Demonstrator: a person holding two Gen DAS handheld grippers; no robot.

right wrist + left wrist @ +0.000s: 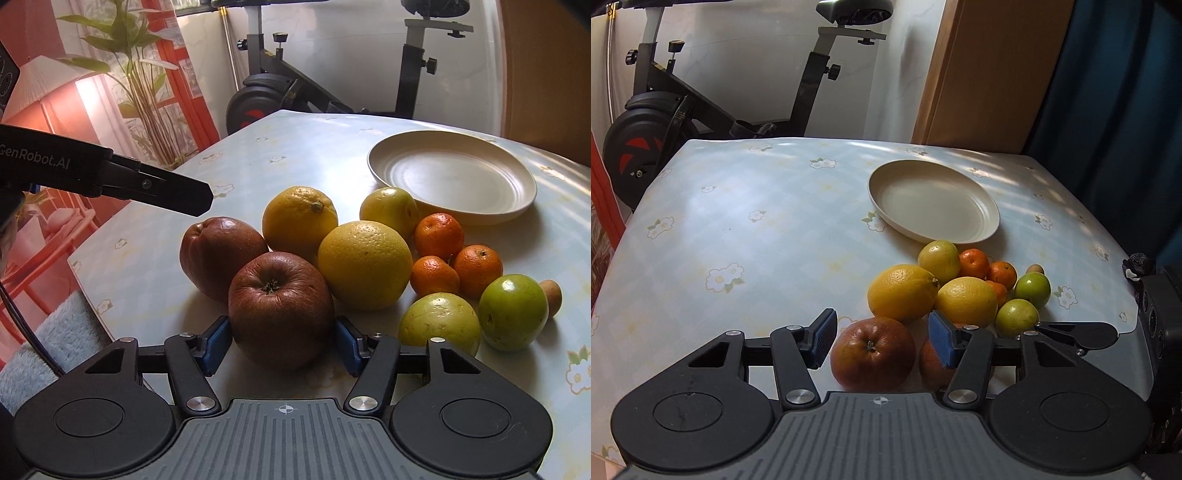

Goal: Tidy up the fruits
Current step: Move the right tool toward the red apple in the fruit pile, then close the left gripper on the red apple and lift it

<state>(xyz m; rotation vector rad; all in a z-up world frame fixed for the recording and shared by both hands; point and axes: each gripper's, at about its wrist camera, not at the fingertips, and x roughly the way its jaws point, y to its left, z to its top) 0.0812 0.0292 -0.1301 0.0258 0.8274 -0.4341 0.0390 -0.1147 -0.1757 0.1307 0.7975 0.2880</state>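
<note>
Left wrist view: the left gripper (882, 341) sits low over a red apple (873, 354), blue pads on either side but with visible gaps, so it's open around it, not squeezing yet. A second apple (932, 363) is half hidden behind the right-hand pad. The rest of the fruit is piled just past it, lemons (903, 293) in front, and the plate (988, 208) sits bare right behind the pile, which I'd guess is where stuff goes.

Right wrist view: the right gripper (282, 341) has its pads pressed against the sides of the near apple (280, 308), so that one looks gripped, probably first to move. The other apple (218, 254) touches it behind, with the left gripper's arm (162, 190) hanging over it. Tangerines (437, 236) and green fruit (513, 312) sit right, plate (384, 170) beyond.
</note>
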